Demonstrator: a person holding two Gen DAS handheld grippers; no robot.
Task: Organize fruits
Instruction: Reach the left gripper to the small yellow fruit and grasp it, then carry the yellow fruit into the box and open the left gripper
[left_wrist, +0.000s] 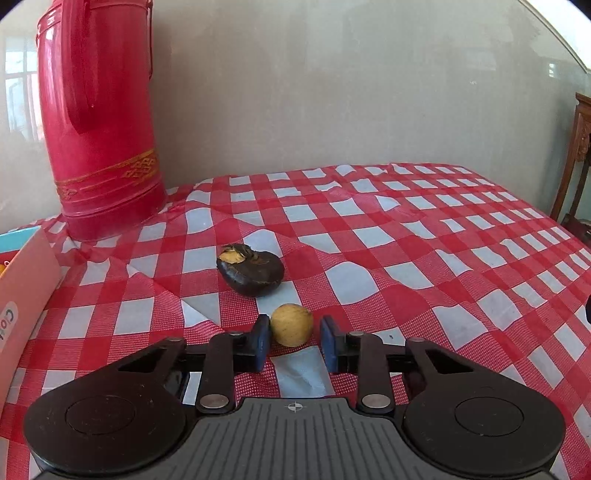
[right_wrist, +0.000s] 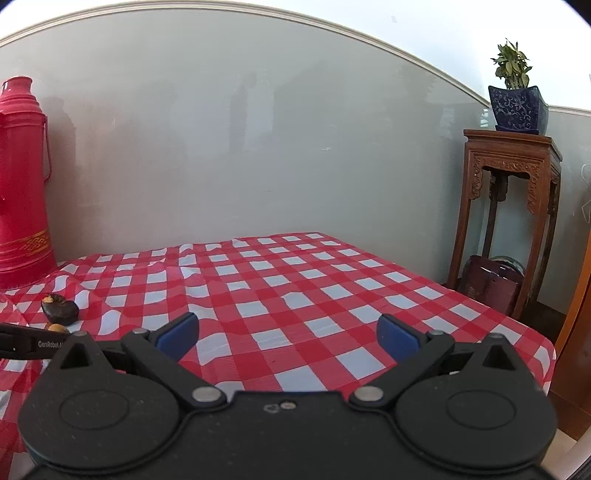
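Note:
A small round yellow fruit (left_wrist: 291, 325) sits on the red-and-white checked tablecloth (left_wrist: 406, 240), between the blue pads of my left gripper (left_wrist: 294, 322), which is shut on it at the fingertips. Just beyond it lies a dark brown, shrivelled fruit (left_wrist: 251, 273) with a yellow patch at its stem end. In the right wrist view the same dark fruit (right_wrist: 60, 312) shows at the far left, with the yellow fruit (right_wrist: 56, 326) partly hidden behind it. My right gripper (right_wrist: 287, 321) hovers open over bare cloth with nothing between its fingers.
A tall red thermos flask (left_wrist: 99, 122) stands at the back left against the wall. A pale cardboard box (left_wrist: 26, 288) lies at the left edge. Off the table's right side stands a carved wooden stand (right_wrist: 509, 206) bearing a potted plant (right_wrist: 517, 107).

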